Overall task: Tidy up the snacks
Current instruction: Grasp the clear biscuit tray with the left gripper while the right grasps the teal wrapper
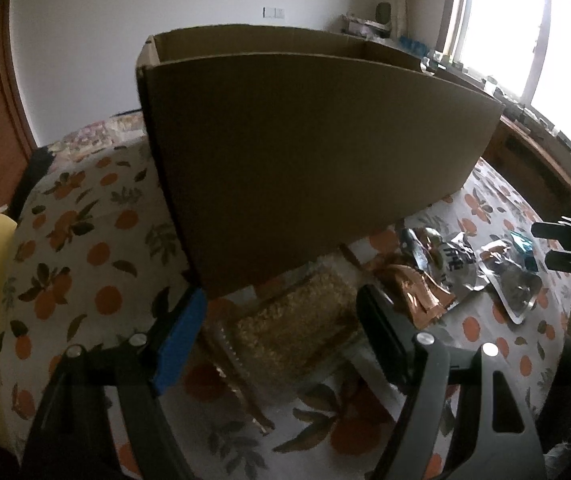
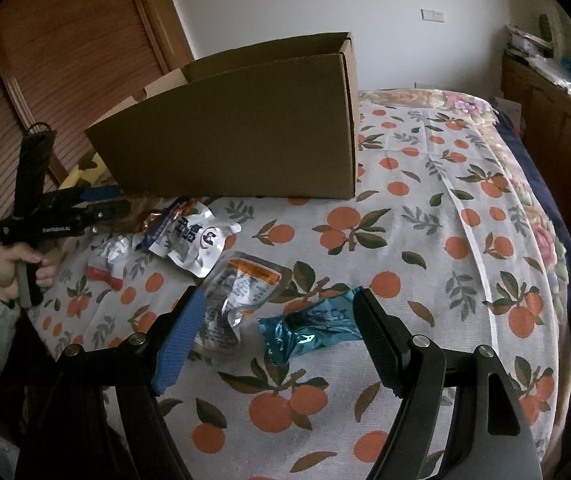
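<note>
Snack packets are shown scattered on an orange-print bedspread [image 2: 425, 216] in front of an open cardboard box [image 2: 245, 136], into which they are presumably to be sorted.

Left wrist view: the left gripper [image 1: 281, 312] is held wide, nothing pressed between its jaws; a clear bag of golden crumbly snack [image 1: 293, 320] lies flat just beneath and between the 2 fingers, its far edge against the foot of the box. A copper foil packet [image 1: 417, 284] and a silver printed pouch [image 1: 453, 260] lie just beside it.

Right wrist view: the right gripper [image 2: 277, 316] is likewise held wide and empty, poised over a teal foil wrapper [image 2: 313, 332] and a clear orange-trimmed pouch [image 2: 237, 292]. A small red wrapped piece [image 2: 103, 276] lies apart, nearer the person's hand [image 2: 25, 264].

All packets are judged light, thin and crinkly; foil surfaces are likely slippery and liable to slide on the soft bedding. The crumbly contents are judged fragile, so the bag is best taken by its sealed edge. The teal wrapper is best pinched across its twisted end.
</note>
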Motion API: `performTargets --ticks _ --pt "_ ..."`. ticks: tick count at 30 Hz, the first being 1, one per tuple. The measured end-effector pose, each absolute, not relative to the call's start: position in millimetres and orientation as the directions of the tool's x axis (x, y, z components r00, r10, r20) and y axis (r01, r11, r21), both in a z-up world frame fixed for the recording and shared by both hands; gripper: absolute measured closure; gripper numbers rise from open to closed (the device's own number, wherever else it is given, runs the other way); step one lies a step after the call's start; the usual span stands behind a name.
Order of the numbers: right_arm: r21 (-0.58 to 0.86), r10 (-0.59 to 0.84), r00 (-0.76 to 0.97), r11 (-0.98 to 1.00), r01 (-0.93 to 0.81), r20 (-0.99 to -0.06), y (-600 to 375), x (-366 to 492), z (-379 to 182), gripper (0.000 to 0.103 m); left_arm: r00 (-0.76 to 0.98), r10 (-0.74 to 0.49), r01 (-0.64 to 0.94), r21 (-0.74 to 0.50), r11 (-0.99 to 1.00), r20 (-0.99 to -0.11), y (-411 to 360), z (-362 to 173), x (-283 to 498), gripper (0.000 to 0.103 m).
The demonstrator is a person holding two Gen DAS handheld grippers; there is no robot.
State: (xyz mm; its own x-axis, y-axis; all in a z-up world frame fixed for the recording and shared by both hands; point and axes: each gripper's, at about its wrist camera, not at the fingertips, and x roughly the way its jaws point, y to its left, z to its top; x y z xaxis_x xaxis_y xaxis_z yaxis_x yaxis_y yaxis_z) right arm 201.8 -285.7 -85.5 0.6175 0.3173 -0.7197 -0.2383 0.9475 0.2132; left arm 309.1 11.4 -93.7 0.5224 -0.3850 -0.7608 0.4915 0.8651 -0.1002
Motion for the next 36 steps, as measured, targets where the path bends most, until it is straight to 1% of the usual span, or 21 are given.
performTargets --ticks 9,12,16,19,20,21,22,26,32,36 --pt "0.232 0.319 0.620 0.948 -0.219 -0.717 -297.7 202.9 -86.4 0.025 0.376 -0.401 0.551 -0.146 0.822 -0.835 16.0 -91.3 298.2 0.027" --pt "0.229 0.313 0.618 0.950 -0.214 -0.721 -300.2 203.7 -88.2 0.025 0.375 -0.372 0.567 -0.108 0.817 -0.849 13.8 -93.1 290.0 0.028" --pt "0.231 0.303 0.610 0.953 -0.196 -0.732 -304.1 203.8 -94.1 0.025 0.353 -0.387 0.579 -0.127 0.805 -0.852 12.2 -92.4 285.2 0.028" --pt "0.237 0.306 0.604 0.952 -0.194 -0.736 -304.5 202.9 -96.9 0.025 0.356 -0.375 0.580 -0.112 0.807 -0.856 10.4 -92.6 284.2 0.028" --pt "0.238 0.306 0.602 0.952 -0.194 -0.737 -304.0 202.6 -97.4 0.025 0.358 -0.373 0.581 -0.109 0.807 -0.856 10.3 -92.5 283.7 0.028" --pt "0.236 0.305 0.602 0.952 -0.193 -0.738 -303.7 202.1 -97.8 0.025 0.363 -0.370 0.583 -0.102 0.806 -0.855 10.1 -92.1 283.1 0.033" --pt "0.237 0.306 0.601 0.952 -0.194 -0.738 -303.8 201.8 -97.7 0.025 0.379 -0.356 0.579 -0.081 0.811 -0.854 7.7 -92.4 282.5 0.049" --pt "0.243 0.309 0.597 0.951 -0.192 -0.740 -303.9 201.9 -97.8 0.025 0.412 -0.337 0.572 -0.048 0.819 -0.847 8.8 -91.9 274.8 0.053" --pt "0.276 0.334 0.574 0.942 -0.189 -0.748 -305.0 203.4 -99.6 0.025 0.427 -0.332 0.542 -0.057 0.839 -0.841 14.2 -92.8 261.9 0.053" --pt "0.295 0.344 0.546 0.939 -0.179 -0.764 -304.3 207.5 -103.1 0.027 0.418 -0.322 0.529 -0.061 0.847 -0.849 7.6 -96.5 269.8 0.052"
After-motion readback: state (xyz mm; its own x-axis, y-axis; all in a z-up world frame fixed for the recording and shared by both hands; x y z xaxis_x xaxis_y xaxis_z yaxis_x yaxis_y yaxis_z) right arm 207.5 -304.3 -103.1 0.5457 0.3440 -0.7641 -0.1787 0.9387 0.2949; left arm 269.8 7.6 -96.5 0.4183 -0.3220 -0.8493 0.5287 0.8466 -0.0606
